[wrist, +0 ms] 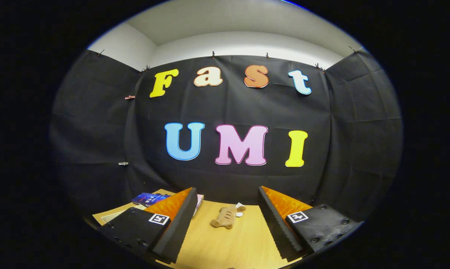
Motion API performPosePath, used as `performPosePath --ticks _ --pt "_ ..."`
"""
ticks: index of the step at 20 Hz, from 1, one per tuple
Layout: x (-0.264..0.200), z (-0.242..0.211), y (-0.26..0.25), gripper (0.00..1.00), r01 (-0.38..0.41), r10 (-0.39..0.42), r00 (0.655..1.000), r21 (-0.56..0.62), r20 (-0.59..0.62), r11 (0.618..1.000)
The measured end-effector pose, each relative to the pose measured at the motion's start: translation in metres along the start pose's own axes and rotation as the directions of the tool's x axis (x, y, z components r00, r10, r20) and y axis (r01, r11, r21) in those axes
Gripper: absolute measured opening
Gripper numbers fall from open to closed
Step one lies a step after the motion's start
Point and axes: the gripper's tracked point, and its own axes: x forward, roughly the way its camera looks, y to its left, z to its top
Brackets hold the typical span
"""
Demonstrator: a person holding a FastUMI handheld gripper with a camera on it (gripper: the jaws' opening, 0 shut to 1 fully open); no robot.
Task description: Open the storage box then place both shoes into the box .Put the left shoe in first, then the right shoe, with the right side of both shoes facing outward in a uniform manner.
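1. One small tan shoe [225, 217] lies on its side on the wooden table [225, 246], just beyond the fingers, between them. How far the task is, I cannot judge from this.
2. The gripper [227, 218] is spread wide and holds nothing.
3. A dark blue packet [150, 198] lies far left; black cloth walls [98, 130] surround the table.
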Motion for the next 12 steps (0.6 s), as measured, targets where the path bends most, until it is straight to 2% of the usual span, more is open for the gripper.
performPosePath --ticks 5,8,12 --pt "-0.010 -0.039 -0.033 0.98 0.099 -0.087 0.992 0.139 -0.092 0.985" --pt "-0.014 -0.041 -0.043 0.98 0.160 -0.150 0.986 0.146 -0.079 0.976" --pt "-0.016 -0.045 -0.040 0.98 0.220 -0.211 0.972 0.089 -0.100 0.971"
